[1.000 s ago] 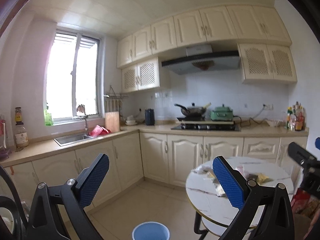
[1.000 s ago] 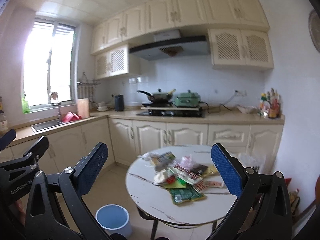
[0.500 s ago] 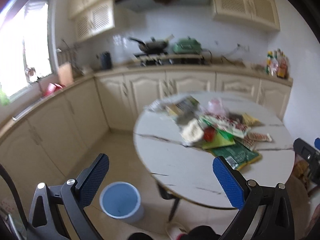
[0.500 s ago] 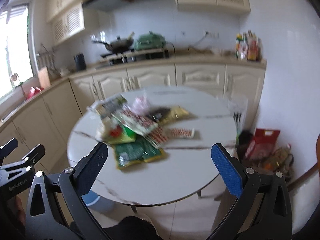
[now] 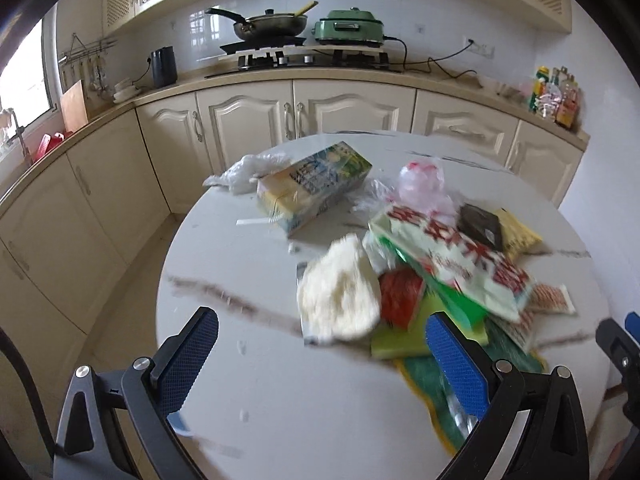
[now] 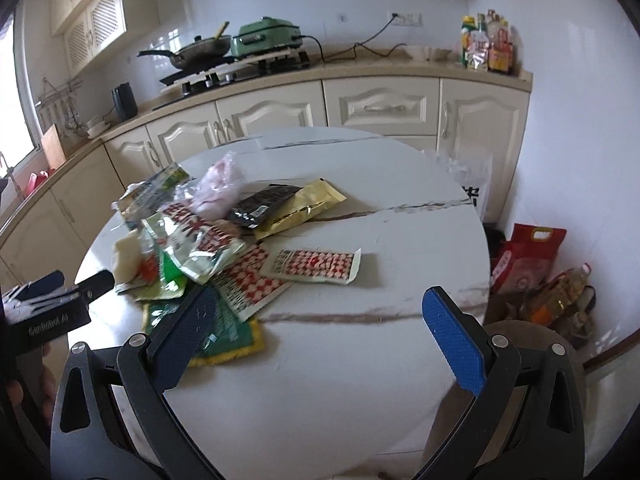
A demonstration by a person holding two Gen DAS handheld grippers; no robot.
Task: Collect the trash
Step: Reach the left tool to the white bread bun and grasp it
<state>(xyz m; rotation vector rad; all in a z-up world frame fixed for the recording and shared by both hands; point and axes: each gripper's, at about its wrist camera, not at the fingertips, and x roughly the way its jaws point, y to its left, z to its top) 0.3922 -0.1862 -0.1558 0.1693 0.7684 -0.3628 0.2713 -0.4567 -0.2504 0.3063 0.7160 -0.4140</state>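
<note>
Since half a second ago you have brought both tools lower and nearer the round marble surface (image 6: 360,380), so the trash heap fills more of each view and the blue bin has dropped out of sight; your left tool (image 5: 326,360) hangs with its blue pads spread wide and nothing between them; your right tool (image 6: 320,334) is just as wide apart and empty. The trash lies bunched on the surface's left half in the right wrist view: a red-and-white checkered wrapper (image 6: 312,266) lies flat at the heap's edge, beside a gold foil packet (image 6: 300,208) and a black sachet (image 6: 262,205); a green packet (image 6: 224,336) sits partly behind your right tool's left pad. From the left wrist view, a crumpled white wad (image 5: 340,290) is nearest, with a yellow-and-blue carton (image 5: 312,192) beyond it; wrappers overlap, glossy and creased. A wok (image 5: 272,26) stands on the stove behind.
</note>
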